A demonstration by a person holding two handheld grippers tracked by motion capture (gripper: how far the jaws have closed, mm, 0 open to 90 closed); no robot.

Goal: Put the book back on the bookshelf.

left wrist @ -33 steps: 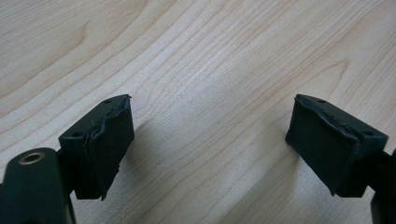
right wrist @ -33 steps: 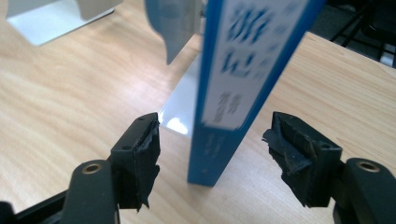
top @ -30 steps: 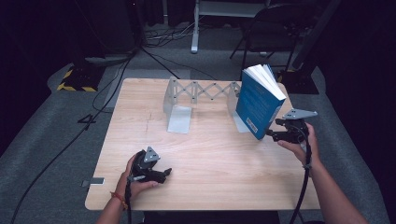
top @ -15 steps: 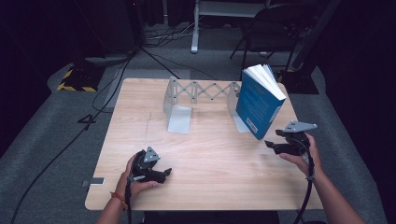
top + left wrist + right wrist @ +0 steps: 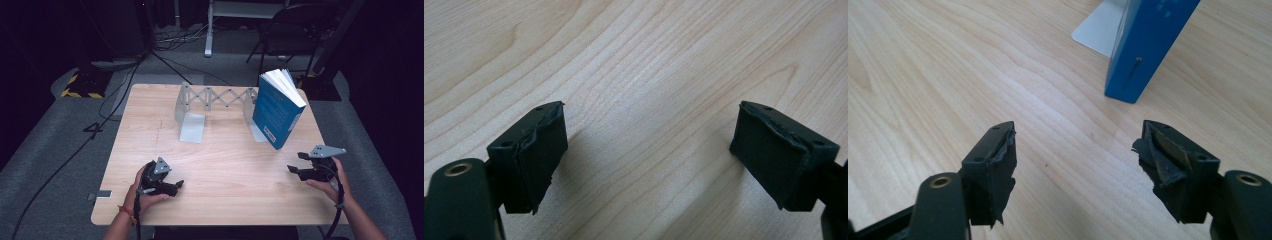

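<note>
A blue book (image 5: 277, 112) with white page edges stands tilted at the back right of the wooden table (image 5: 225, 160), leaning by the right end of a grey expanding book rack (image 5: 215, 97). My right gripper (image 5: 295, 163) hovers near the table's front right, apart from the book and open with nothing between its fingers. In the right gripper view its jaws (image 5: 1078, 160) stand apart over bare wood, with the book's lower corner (image 5: 1148, 45) ahead. My left gripper (image 5: 176, 186) rests at the front left, open and empty; its pads (image 5: 539, 150) frame bare wood.
The rack's left base plate (image 5: 192, 127) lies flat on the table, and its right base plate (image 5: 1098, 25) shows behind the book. Beyond the table are a dark chair (image 5: 295, 30), floor cables (image 5: 120, 95) and a yellow-black striped stand base (image 5: 80, 87).
My right gripper has drawn away from the book, moving down and toward the table's front right. The book stays standing on its own. The left gripper has not moved.
</note>
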